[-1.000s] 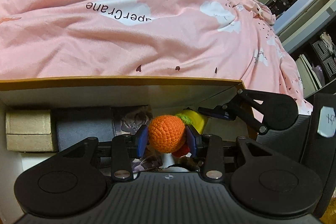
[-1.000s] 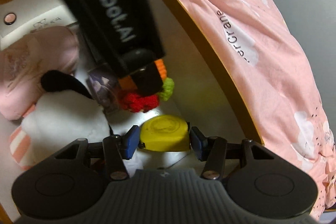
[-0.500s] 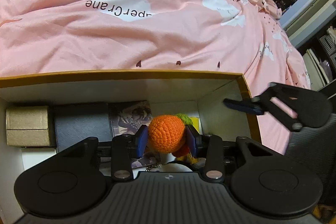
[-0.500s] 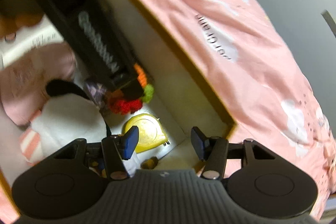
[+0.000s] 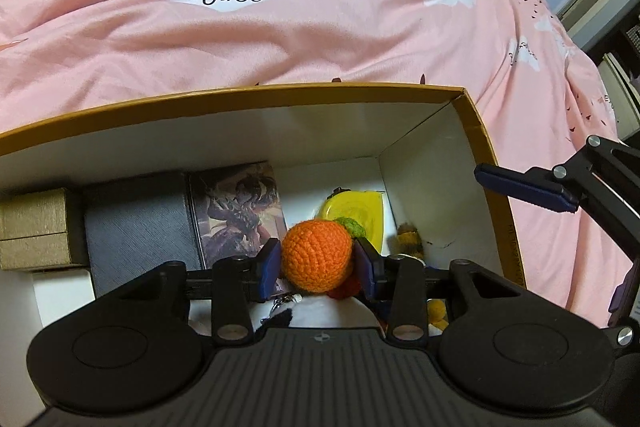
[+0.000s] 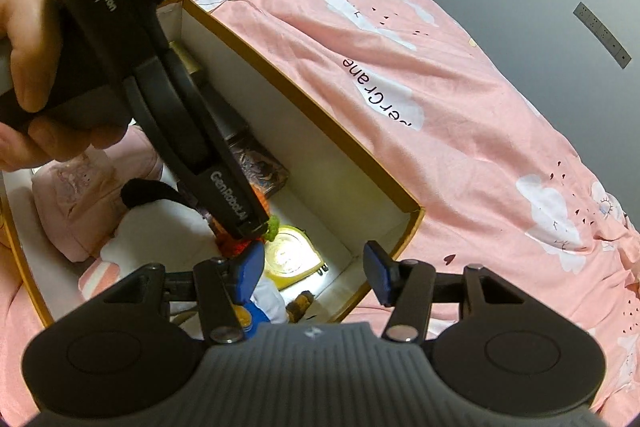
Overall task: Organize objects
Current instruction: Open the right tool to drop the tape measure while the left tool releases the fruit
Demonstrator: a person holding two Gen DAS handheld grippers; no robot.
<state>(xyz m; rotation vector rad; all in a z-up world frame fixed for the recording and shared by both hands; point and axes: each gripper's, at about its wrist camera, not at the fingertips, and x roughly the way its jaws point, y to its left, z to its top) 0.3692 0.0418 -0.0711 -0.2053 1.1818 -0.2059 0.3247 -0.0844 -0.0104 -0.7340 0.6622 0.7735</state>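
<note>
My left gripper (image 5: 316, 261) is shut on an orange crocheted ball (image 5: 316, 254) with a green tuft and red yarn, held inside an open cardboard box (image 5: 240, 95). A yellow tape measure (image 5: 354, 210) lies on the box floor at the far right corner; it also shows in the right wrist view (image 6: 290, 255). My right gripper (image 6: 316, 269) is open and empty, raised above the box's right end. In the right wrist view the left gripper's body (image 6: 224, 191) reaches down into the box (image 6: 320, 163).
The box also holds a gold case (image 5: 34, 227), a grey case (image 5: 140, 223), a picture card box (image 5: 240, 211), a white plush penguin (image 6: 168, 227) and a pink pouch (image 6: 80, 187). The box sits on a pink duvet (image 5: 280, 7).
My right gripper let go of the yellow tape measure in the box corner, opened and lifted up and back out of the box. My left gripper rose slightly, still holding the orange ball.
</note>
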